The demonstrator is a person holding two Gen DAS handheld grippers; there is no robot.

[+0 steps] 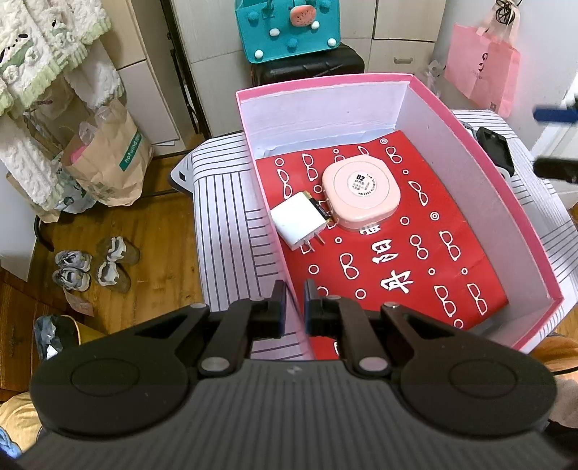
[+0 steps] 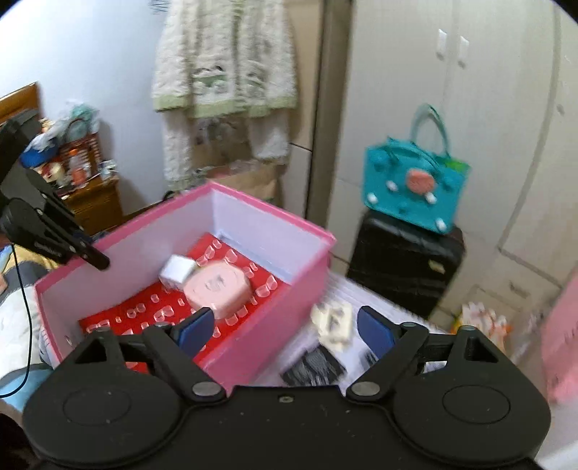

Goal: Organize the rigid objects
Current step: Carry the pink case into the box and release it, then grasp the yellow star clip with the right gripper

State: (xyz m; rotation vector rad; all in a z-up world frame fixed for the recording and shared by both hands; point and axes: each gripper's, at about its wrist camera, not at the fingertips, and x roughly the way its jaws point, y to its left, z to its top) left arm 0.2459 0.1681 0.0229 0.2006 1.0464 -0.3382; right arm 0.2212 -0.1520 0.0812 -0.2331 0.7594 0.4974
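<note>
An open pink box [image 1: 505, 202] lined with a red glasses-print sheet [image 1: 397, 260] stands on a striped cloth [image 1: 224, 202]. Inside lie a pink rounded case [image 1: 361, 197] and, touching it, a white plug charger [image 1: 298, 220]. My left gripper [image 1: 294, 300] is shut on the box's near left wall. The right gripper [image 2: 285, 327] stands open above the box's right outer wall [image 2: 271, 325], nothing between its fingers. Past it on the cloth lie a cream object [image 2: 334, 320] and a black ribbed object [image 2: 314, 365]. In the left wrist view the right gripper [image 1: 556, 141] shows at the right edge.
A teal felt bag [image 1: 289, 29] sits on a black suitcase [image 1: 307, 68] behind the box. A pink paper bag [image 1: 484, 68] hangs at the right. Paper bags [image 1: 108, 162] and shoes [image 1: 94, 267] lie on the wooden floor left. A black item [image 1: 495, 148] lies beside the box's right wall.
</note>
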